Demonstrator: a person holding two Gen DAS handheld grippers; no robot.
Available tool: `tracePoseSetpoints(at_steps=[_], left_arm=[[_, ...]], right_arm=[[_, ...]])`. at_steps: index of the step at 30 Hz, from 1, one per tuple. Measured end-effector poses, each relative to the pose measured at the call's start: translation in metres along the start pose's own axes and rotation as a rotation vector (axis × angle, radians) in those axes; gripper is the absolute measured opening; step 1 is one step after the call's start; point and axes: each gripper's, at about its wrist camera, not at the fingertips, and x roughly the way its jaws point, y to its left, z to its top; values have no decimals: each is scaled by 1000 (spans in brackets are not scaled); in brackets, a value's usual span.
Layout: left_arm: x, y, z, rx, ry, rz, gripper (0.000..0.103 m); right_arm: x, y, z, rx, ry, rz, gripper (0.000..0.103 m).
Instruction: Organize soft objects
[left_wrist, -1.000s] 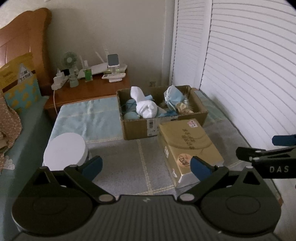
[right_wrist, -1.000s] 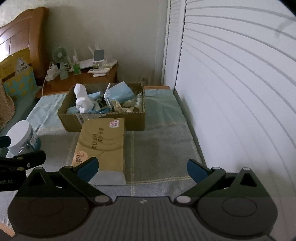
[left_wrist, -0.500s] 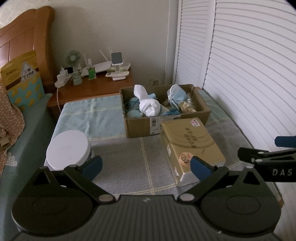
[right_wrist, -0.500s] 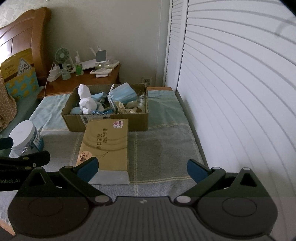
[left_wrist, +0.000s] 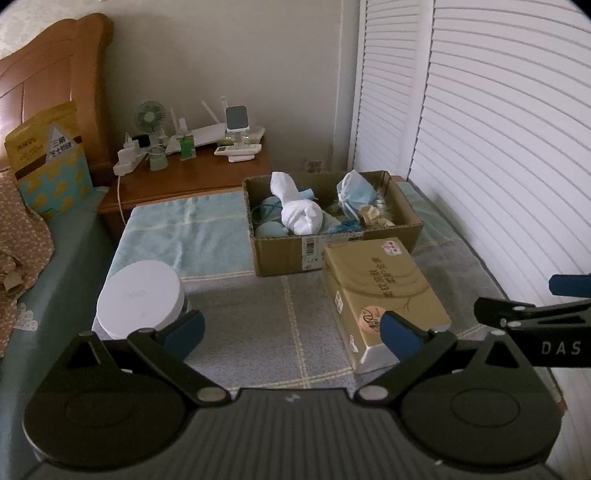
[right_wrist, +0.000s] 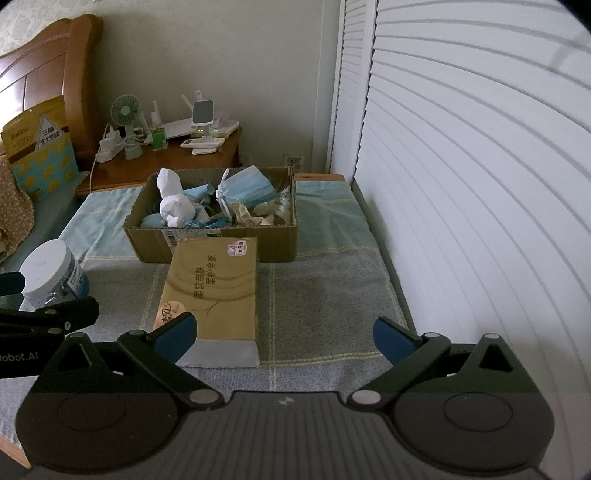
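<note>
A cardboard box (left_wrist: 288, 254) (right_wrist: 258, 240) on the towel-covered table holds a rolled white sock (left_wrist: 299, 214) (right_wrist: 173, 206), blue face masks (left_wrist: 352, 194) (right_wrist: 245, 190) and other soft bits. In front of it lies a tan tissue pack (left_wrist: 380, 295) (right_wrist: 212, 288). My left gripper (left_wrist: 291, 332) hangs open, well short of the box, with nothing between its fingers. My right gripper (right_wrist: 284, 334) is open too and empty, beside the tissue pack's near end.
A white-lidded jar (left_wrist: 140, 299) (right_wrist: 51, 273) stands at the table's left. Behind are a wooden nightstand (left_wrist: 192, 177) with a fan and gadgets, a headboard and a yellow bag (left_wrist: 48, 162). White slatted doors (left_wrist: 498, 147) run along the right.
Both grippers have drawn back and risen a little; the box and tissue pack look smaller and farther. Both stay open.
</note>
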Motion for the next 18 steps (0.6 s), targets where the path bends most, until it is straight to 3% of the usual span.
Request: tracePoseSetpoints(at_steps=[18], left_arm=[[-2, -2, 0, -1, 0, 5, 101]], right_arm=[[-1, -1, 0, -3, -1, 0, 103]])
